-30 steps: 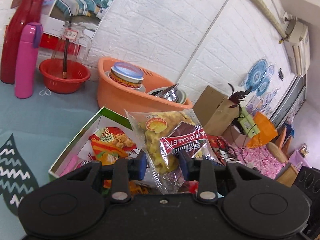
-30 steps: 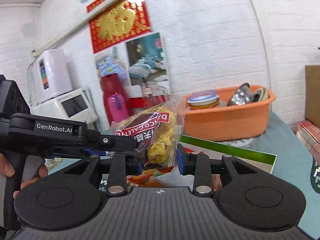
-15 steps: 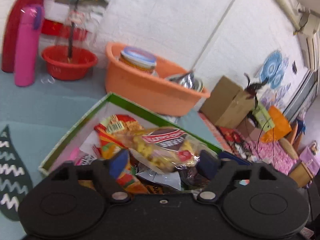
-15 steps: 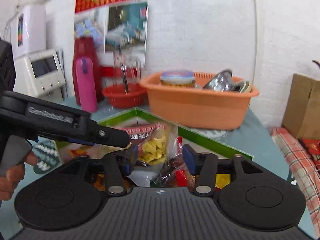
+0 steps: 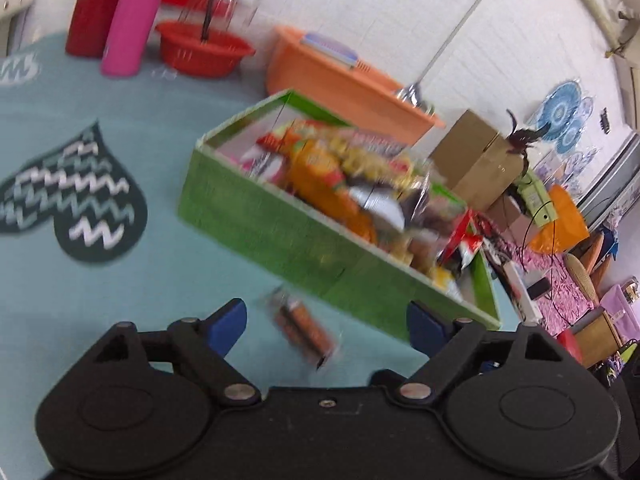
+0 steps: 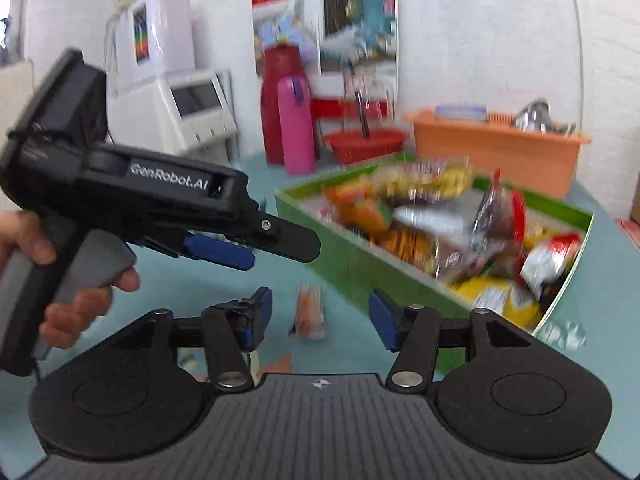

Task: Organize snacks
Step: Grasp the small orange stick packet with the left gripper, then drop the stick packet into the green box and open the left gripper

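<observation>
Two handheld claws hover over a teal tablecloth (image 5: 168,272), each filmed from its own wrist camera; both pictures are smeared by motion.

The left claw (image 5: 326,320) is spread as wide as it goes, its blue pads empty. Just ahead of it, between the two fingers and lying flat on the cloth, is a small orange snack packet (image 5: 304,326), untouched by either pad. Beyond the packet, up and to the right of the claw, stands a green box (image 5: 272,216) heaped with bright snack bags (image 5: 344,176). Farther off behind the box sits an orange basin (image 5: 344,84); to the far left of it are a red bowl (image 5: 206,54), a pink bottle (image 5: 130,20) and a red flask (image 5: 94,8).

The right claw (image 6: 320,318) has its jaws apart but closing, with nothing pinched. The same orange snack packet (image 6: 310,312) lies on the cloth just in front, in line with the gap and clear of both pads. The green box (image 6: 360,256) of snack bags (image 6: 440,224) sits ahead and to the right. To the left of this claw, a person's hand (image 6: 60,280) grips the handle of the left claw (image 6: 256,250), which reaches in above the cloth.
</observation>
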`<state>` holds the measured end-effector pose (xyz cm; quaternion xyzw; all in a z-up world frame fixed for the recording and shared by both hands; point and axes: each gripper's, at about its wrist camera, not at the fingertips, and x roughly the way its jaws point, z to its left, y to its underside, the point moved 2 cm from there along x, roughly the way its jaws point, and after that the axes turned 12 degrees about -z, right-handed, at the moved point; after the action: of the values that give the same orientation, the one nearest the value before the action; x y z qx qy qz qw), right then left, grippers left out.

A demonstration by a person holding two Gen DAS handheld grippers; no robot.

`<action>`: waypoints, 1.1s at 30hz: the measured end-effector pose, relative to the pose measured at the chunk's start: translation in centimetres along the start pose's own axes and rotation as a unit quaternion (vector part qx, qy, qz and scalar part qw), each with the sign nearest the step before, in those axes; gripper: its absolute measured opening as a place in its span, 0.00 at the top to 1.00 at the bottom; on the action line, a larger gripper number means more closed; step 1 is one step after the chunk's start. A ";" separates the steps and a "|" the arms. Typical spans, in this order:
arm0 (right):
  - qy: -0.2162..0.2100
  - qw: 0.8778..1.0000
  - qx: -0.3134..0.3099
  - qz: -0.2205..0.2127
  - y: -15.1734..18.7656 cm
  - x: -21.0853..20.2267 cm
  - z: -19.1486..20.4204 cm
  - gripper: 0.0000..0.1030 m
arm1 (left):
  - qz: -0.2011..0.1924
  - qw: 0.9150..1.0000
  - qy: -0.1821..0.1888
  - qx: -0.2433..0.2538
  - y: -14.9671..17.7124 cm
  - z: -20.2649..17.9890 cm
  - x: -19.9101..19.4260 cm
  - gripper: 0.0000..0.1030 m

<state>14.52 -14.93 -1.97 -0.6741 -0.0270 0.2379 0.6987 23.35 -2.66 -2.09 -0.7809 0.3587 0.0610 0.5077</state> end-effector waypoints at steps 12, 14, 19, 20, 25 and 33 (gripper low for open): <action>0.004 0.999 -0.016 0.043 1.2 4.0 0.7 0.34 | 0.011 1.000 -0.020 0.003 0.9 0.5 2.4 0.14; 0.006 0.998 -0.023 0.050 1.5 4.4 0.8 0.52 | 0.019 1.000 -0.015 0.013 1.2 0.4 2.8 0.48; 0.010 0.999 -0.019 0.048 1.8 3.4 0.9 0.57 | 0.007 1.000 -0.003 0.023 1.7 -1.0 1.5 0.48; 0.011 0.999 -0.020 0.042 1.6 2.8 1.0 0.57 | 0.001 1.000 0.003 0.026 1.6 -1.5 1.0 0.48; 0.024 0.999 -0.033 -0.022 -0.6 -0.3 1.0 0.57 | -0.042 0.997 0.038 0.052 -0.6 -4.5 -0.9 0.48; 0.057 0.994 -0.046 -0.079 -3.4 0.9 -1.6 0.56 | -0.069 0.994 0.051 0.073 -3.7 -6.6 2.2 0.44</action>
<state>16.89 -15.99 0.92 -0.7141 -0.0510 0.1418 0.6837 25.50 -8.45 2.79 -0.7670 0.3323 -0.0402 0.5474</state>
